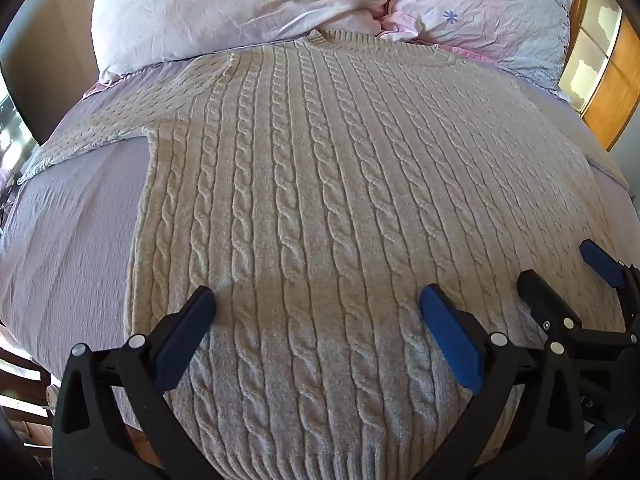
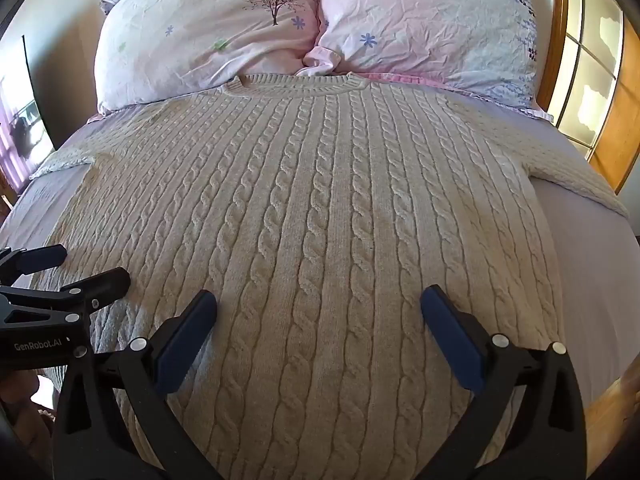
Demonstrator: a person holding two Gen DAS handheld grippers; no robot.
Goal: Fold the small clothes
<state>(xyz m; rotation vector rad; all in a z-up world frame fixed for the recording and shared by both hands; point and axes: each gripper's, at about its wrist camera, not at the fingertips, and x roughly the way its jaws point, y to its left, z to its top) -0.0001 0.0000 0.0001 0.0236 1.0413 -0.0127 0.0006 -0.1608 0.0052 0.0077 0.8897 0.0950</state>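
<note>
Sweater (image 1: 320, 200) is lying flat on the bed (image 1: 72, 232), collar far, by the pillows (image 2: 280, 28). Left tongs (image 1: 318, 300) and right tongs (image 2: 319, 300) are being held apart, nothing gripped, over the near hem. Risk: only one knit layer being pinched, or sleeves being dragged and bunched.

Bright daylight from the window (image 2: 588, 60), soft shadows, sharp focus, strong fisheye bending at edges.
</note>
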